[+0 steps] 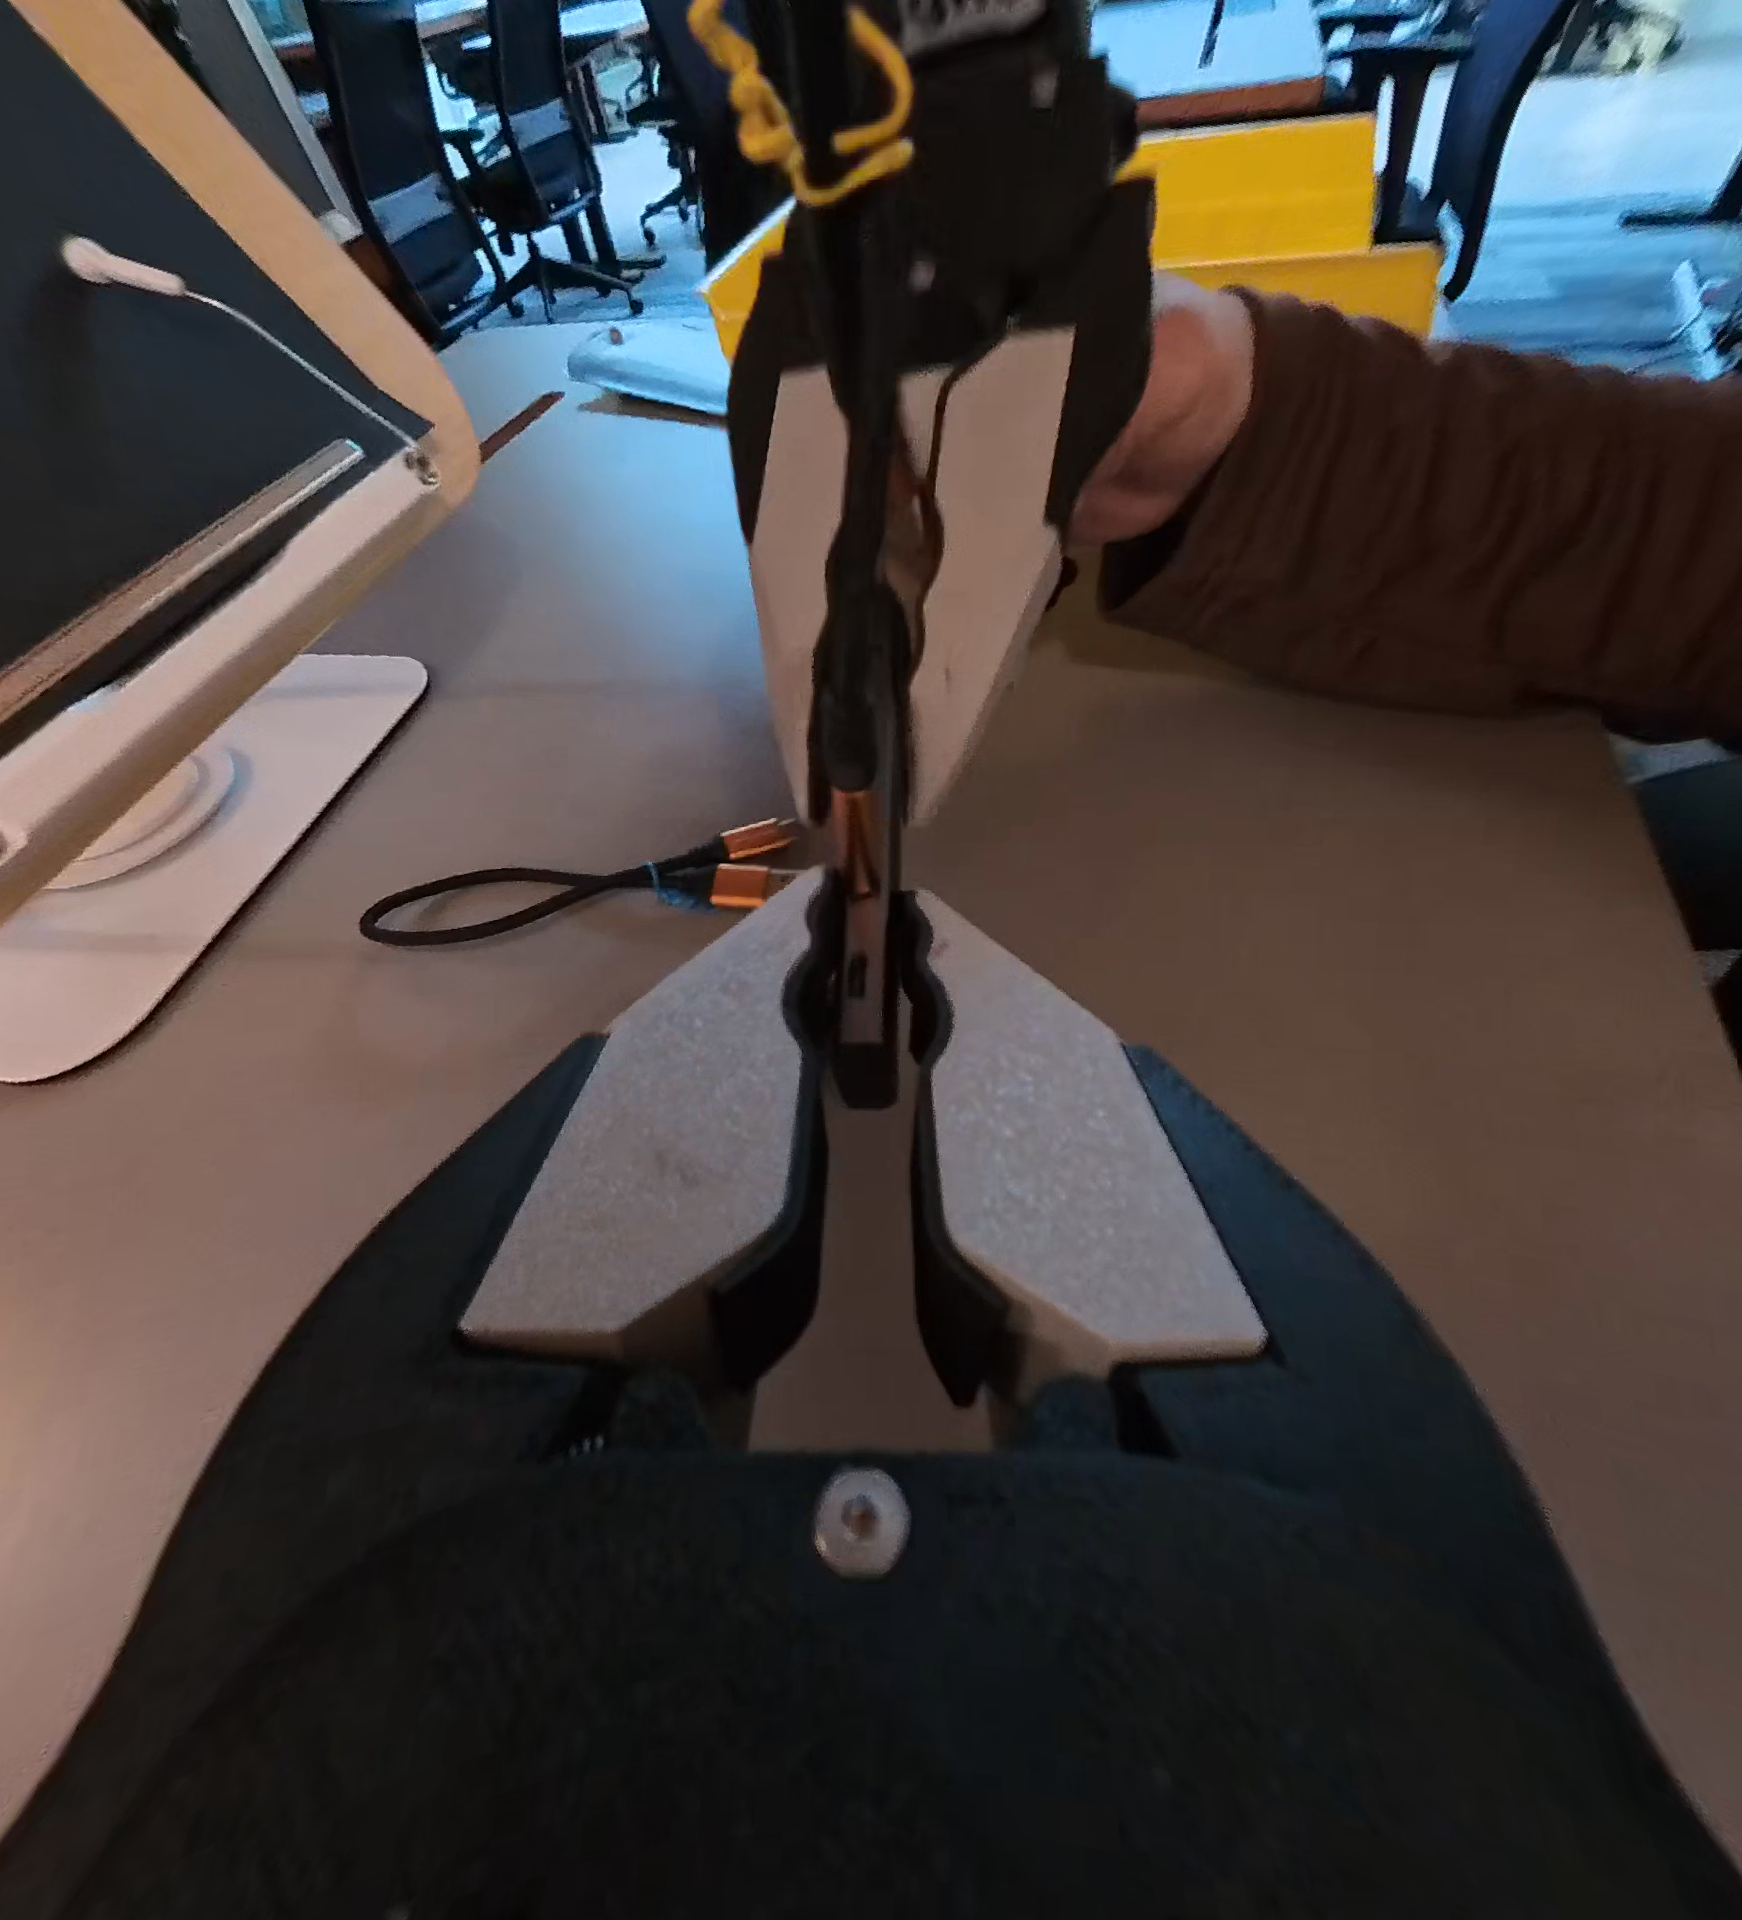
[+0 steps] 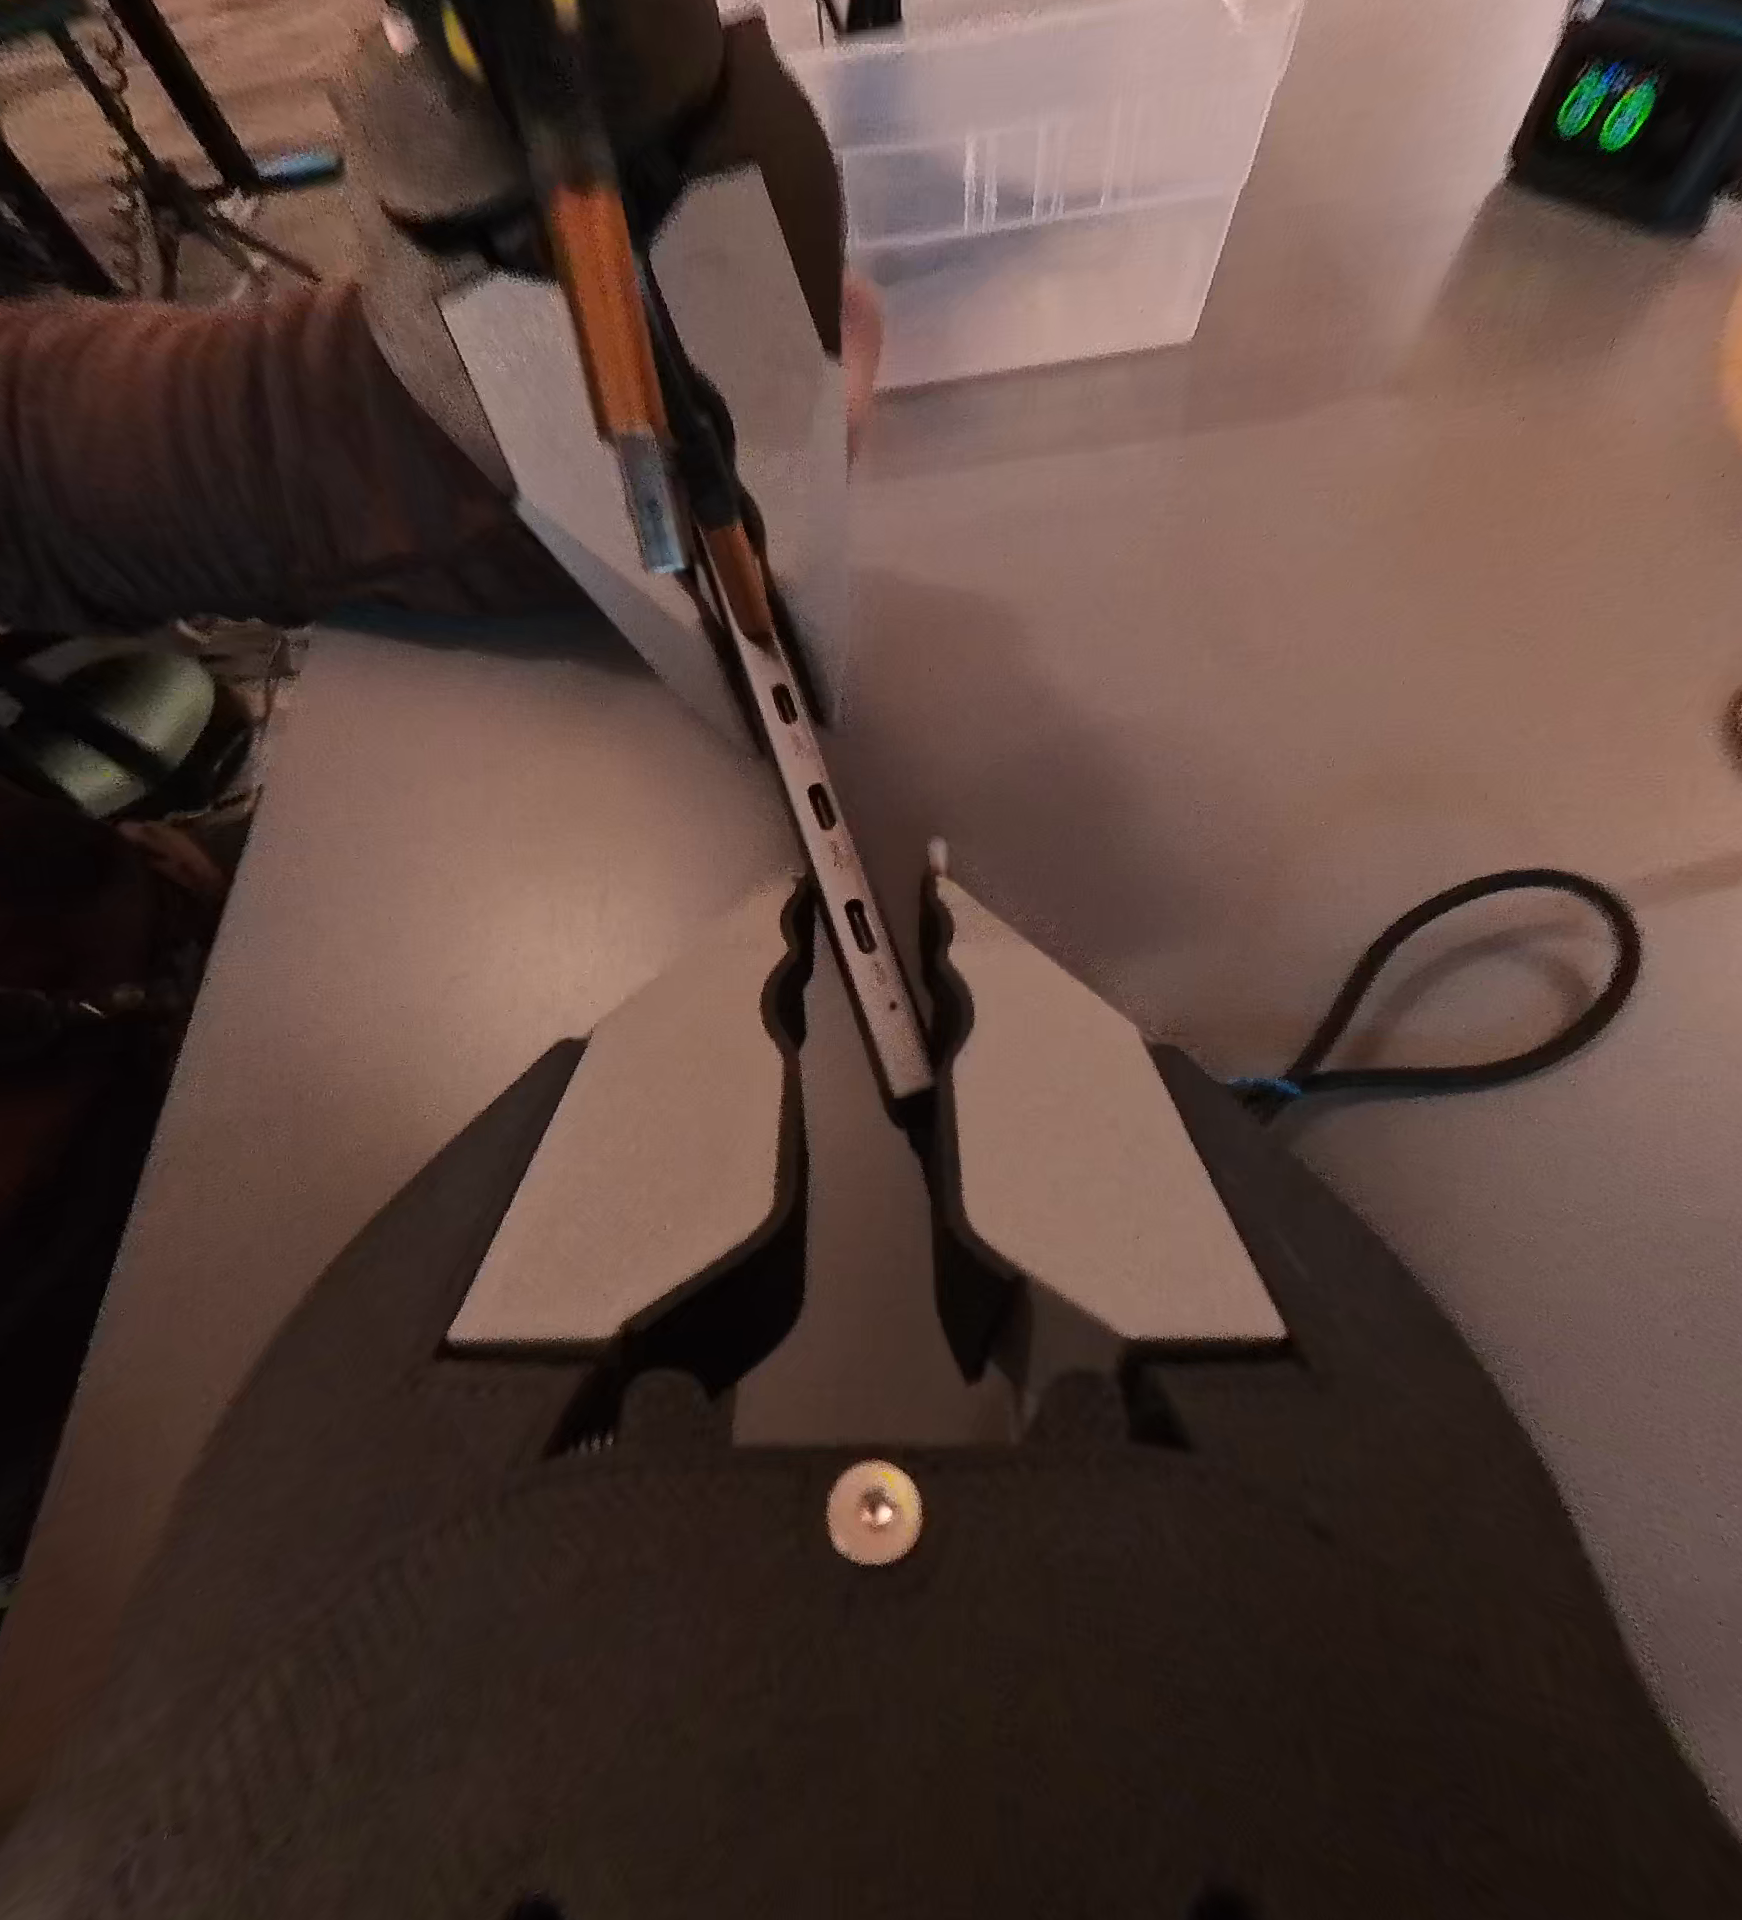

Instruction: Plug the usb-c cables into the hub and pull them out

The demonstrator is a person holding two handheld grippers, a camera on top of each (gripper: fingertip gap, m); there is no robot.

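The left hand-held gripper [image 1: 862, 935] clenches the slim metallic hub [image 1: 869, 997], while the right hand-held gripper [image 2: 872, 914] stands released around its other end above the matte surface [image 1: 1262, 1039].

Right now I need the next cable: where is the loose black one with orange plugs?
In the left wrist view, the loose cable lies looped on the table, just left of the left gripper, beside the monitor base.

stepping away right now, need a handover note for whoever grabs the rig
Left gripper: shut on the hub.
Right gripper: jaws slightly apart around the hub's other end; it does not look clamped.
Done: one orange-plug cable appears seated in the hub.
Left: the second cable lies unplugged on the table. Plug it in, then pull both out.
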